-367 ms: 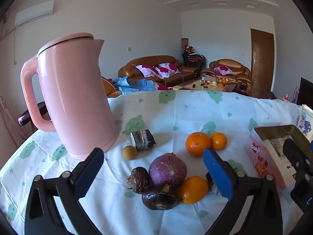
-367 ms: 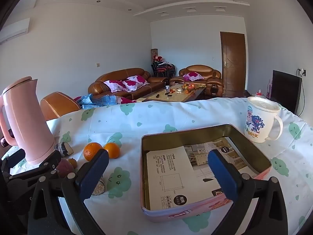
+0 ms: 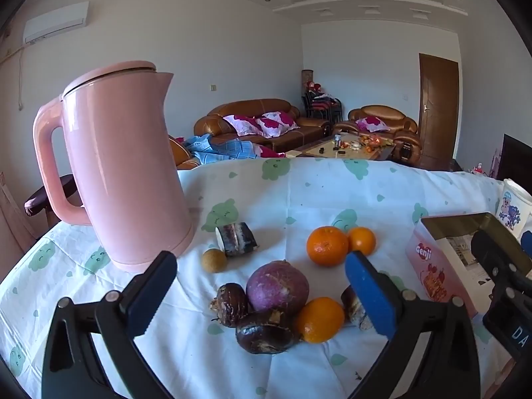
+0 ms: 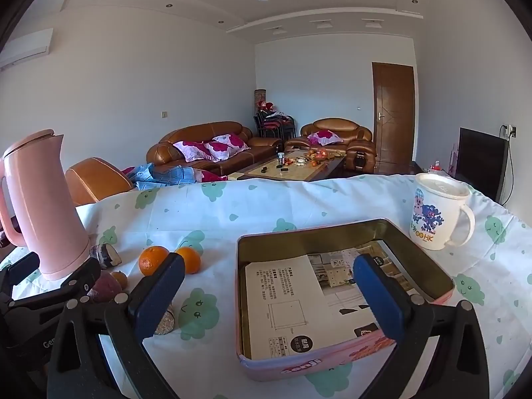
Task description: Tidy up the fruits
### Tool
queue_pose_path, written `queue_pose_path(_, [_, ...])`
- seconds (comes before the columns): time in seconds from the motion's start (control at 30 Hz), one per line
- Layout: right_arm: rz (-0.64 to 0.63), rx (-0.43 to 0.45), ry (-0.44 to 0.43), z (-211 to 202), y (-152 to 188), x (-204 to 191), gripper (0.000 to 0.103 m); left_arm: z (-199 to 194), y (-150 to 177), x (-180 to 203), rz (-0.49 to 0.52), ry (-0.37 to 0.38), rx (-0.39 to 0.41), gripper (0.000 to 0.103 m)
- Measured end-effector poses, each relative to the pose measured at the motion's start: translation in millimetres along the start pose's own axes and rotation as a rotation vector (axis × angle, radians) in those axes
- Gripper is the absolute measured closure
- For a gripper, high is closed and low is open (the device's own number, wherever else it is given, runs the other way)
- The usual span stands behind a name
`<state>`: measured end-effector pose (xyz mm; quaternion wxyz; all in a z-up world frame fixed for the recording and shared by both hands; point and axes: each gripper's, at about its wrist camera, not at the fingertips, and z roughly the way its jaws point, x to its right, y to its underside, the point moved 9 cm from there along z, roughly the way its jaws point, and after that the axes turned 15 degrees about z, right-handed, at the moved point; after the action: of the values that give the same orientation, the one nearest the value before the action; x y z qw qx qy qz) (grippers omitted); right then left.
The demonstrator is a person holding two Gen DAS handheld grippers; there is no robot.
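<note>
Fruit pile [image 3: 282,302], lower centre on tabletop [image 3: 332,193], lies between wide-open, empty left gripper [image 3: 259,294]; two oranges [image 3: 339,244] behind; right gripper [image 4: 267,291], open and empty, over pink tin [image 4: 332,239]

Clothed table [image 3: 332,186] — kettle [image 3: 123,166], fruit [image 3: 327,246], tin [image 4: 332,299], mug [image 4: 435,212].

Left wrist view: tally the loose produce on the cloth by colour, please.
Orange: 3
Purple: 1
Dark brown: 2
Tan, small: 1
Total: 7, not counting the cut dark piece or a partly hidden item.
</note>
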<state>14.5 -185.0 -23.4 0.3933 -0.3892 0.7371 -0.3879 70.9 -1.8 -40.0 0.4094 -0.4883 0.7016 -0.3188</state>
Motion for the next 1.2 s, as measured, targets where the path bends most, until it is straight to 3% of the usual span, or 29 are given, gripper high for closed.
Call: queue_pose_path(1.2, [-0.044,0.007,-0.006,-0.4,1.3,-6.8,0.001,0.2,1.4,-0.6,-0.003,0.006,-0.007,0.0])
